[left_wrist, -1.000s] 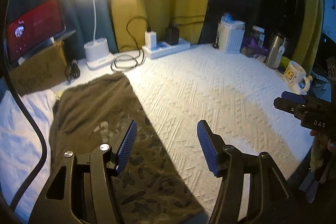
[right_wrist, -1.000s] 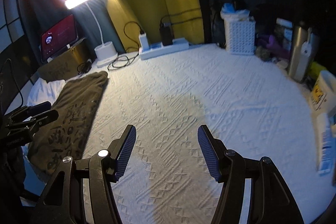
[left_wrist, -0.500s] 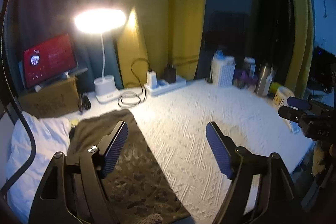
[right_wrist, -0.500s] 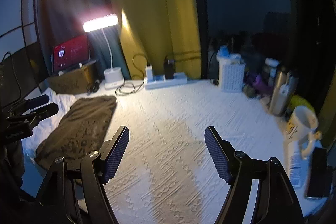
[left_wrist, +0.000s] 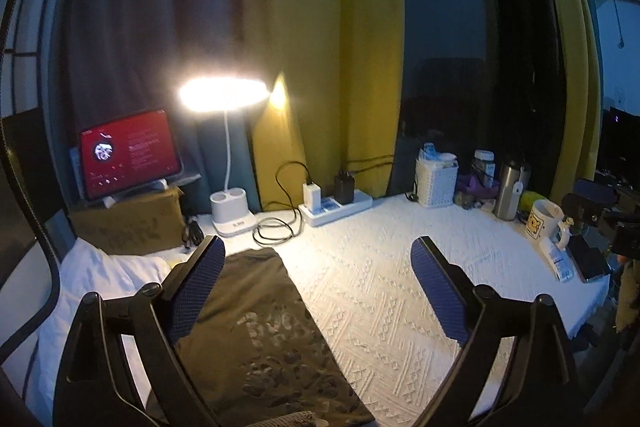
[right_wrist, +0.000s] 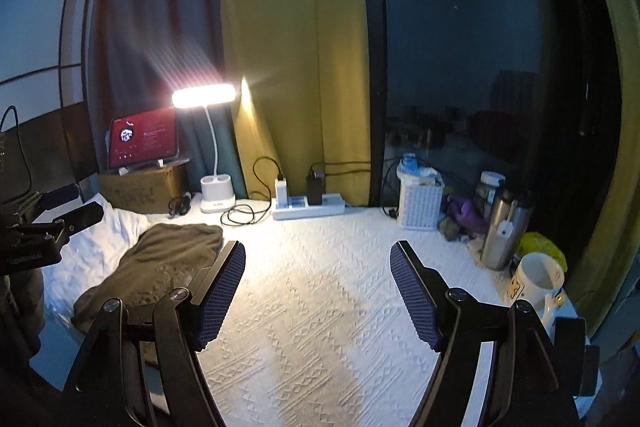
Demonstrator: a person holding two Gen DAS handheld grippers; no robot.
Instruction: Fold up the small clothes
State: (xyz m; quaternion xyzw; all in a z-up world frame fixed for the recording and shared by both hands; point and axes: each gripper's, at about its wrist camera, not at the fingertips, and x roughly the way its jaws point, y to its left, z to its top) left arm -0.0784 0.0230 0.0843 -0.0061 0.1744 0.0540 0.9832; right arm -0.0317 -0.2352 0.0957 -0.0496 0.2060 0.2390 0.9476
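Olive garment (left_wrist: 272,331) lies folded beside white cloth (left_wrist: 100,279); left gripper (left_wrist: 316,287) opening, empty (right gripper (right_wrist: 318,291) apart, empty). Next, approach low.

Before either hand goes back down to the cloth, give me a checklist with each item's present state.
1. Left tongs empty: ok, jaws opening, nothing between them.
2. Right tongs empty: ok, jaws apart, only the white bedspread beyond them.
3. Olive garment lying folded lengthwise at the bedspread's left edge: ok.
4. Garment's near end squared up: cannot tell, it runs out of view.
5. Bedspread's middle free for the next fold: ok.
6. Clutter clear of the garment: ok, mug, steel flask and power strip sit along the far and right edges.
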